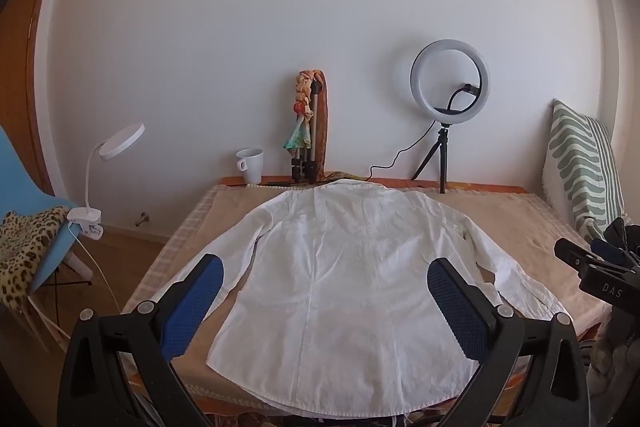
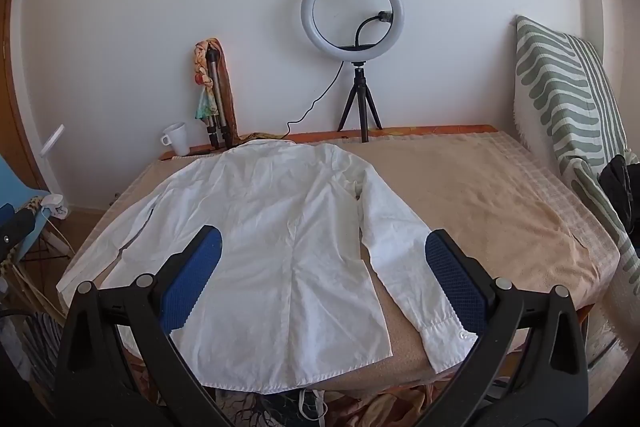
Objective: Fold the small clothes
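Note:
A white long-sleeved shirt (image 1: 340, 267) lies flat, back side up, on a table covered with a beige towel (image 1: 520, 227), collar at the far edge and hem at the near edge. Both sleeves run down along its sides. My left gripper (image 1: 324, 283) hovers open above the lower half of the shirt, nothing between its blue pads. In the right wrist view the shirt (image 2: 260, 247) sits left of centre, and my right gripper (image 2: 322, 255) stands open over its right side and right sleeve (image 2: 404, 267). The right gripper's black body (image 1: 592, 267) shows at the right edge of the left wrist view.
Along the far table edge stand a white mug (image 1: 251, 165), a folded tripod with a doll (image 1: 306, 127) and a ring light on a small tripod (image 1: 450, 87). A striped cushion (image 2: 568, 99) leans at the right. A blue chair (image 1: 36, 227) and clip lamp (image 1: 116, 147) stand left.

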Tool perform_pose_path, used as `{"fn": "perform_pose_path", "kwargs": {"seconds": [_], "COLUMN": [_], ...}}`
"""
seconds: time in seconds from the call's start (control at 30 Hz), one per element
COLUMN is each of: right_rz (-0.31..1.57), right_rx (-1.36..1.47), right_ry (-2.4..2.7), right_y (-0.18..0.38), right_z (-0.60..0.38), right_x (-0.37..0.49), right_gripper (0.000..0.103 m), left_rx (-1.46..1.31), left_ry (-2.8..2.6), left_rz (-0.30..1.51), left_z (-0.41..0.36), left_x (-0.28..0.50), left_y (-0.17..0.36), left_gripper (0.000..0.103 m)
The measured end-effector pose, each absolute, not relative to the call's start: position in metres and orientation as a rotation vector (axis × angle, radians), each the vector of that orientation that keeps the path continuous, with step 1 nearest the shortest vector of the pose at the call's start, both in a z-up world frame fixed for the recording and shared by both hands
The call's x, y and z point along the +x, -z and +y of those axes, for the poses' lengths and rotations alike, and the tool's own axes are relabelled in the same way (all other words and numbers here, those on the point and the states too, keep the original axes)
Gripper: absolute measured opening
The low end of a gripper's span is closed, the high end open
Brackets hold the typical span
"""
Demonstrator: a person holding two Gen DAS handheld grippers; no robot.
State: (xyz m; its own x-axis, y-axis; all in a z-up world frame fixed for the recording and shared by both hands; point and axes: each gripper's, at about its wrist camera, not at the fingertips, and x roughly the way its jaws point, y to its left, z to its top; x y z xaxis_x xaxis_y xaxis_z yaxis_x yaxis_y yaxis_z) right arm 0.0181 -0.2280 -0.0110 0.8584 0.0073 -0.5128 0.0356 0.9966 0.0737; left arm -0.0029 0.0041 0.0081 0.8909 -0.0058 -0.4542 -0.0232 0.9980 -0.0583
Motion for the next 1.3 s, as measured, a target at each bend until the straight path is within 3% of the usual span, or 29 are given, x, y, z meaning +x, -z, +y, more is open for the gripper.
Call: {"fn": "perform_pose_path", "kwargs": {"seconds": [1.3], "right_rz": [0.502], "right_rx": [0.051], "right_ry": [0.065], "right_y": [-0.007], "right_z": [-0.222], "right_x": [0.016], "right_gripper": [0.103], "left_rx": [-0.106], "left_ry": [-0.001], "left_rz": [0.478], "left_z": [0.006], "left_x": [-0.006], "left_y": [-0.004], "left_gripper": [0.103]}}
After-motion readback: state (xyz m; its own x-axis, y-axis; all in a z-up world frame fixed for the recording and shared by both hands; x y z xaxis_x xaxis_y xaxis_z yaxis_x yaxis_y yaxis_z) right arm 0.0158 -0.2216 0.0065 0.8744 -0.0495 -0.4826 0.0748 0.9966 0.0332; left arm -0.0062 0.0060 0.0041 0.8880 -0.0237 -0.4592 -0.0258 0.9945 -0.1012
